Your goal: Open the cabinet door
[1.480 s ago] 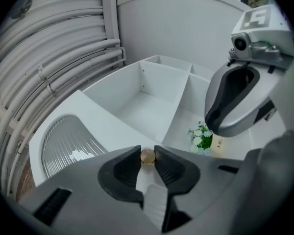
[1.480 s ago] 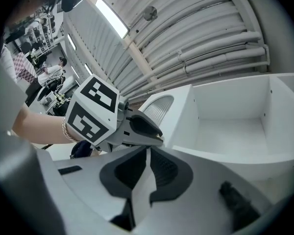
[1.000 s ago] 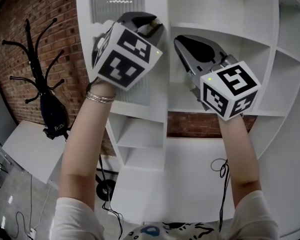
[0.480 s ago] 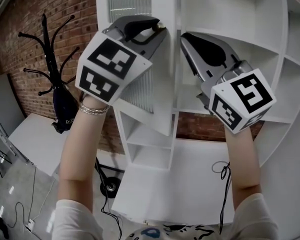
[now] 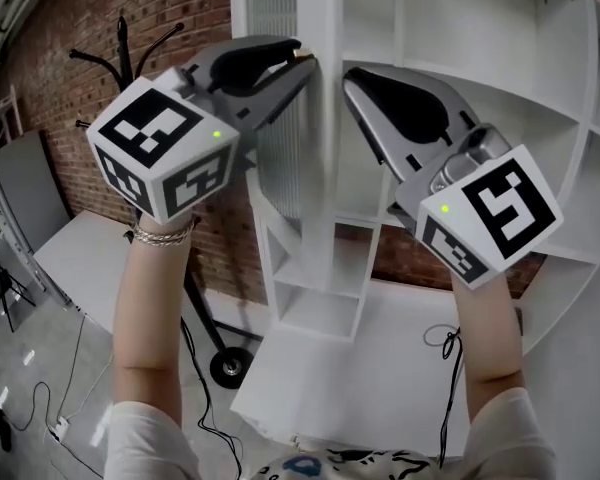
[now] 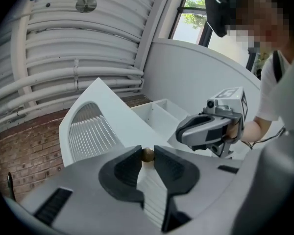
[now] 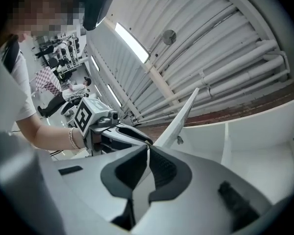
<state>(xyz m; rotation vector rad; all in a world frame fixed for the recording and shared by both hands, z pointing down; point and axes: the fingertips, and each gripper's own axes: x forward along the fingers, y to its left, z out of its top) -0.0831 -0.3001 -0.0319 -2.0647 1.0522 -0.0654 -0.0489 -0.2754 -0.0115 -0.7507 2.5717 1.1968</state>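
The white cabinet door (image 5: 318, 168) has a ribbed glass panel (image 5: 280, 158) and stands swung out, nearly edge-on in the head view. My left gripper (image 5: 302, 56) is shut on the door's small brass knob (image 6: 147, 154), which sits between the two black pads. In the left gripper view the door (image 6: 103, 116) stretches away past the tips. My right gripper (image 5: 346, 76) hovers just right of the door's edge, in front of the open shelves, with its jaws together and nothing clearly between them. The door's thin edge (image 7: 179, 119) runs up from its tips in the right gripper view.
The white shelf unit (image 5: 480, 48) with curved right-hand shelves fills the back. A black coat stand (image 5: 130, 48) stands at the left against a brick wall (image 5: 60, 28). Below lie a grey board (image 5: 70, 258), a small wheel (image 5: 227, 368) and cables on the floor.
The door has swung from almost closed to nearly edge-on, pulled out by my left gripper on the knob. The right gripper has stayed beside the door's edge.
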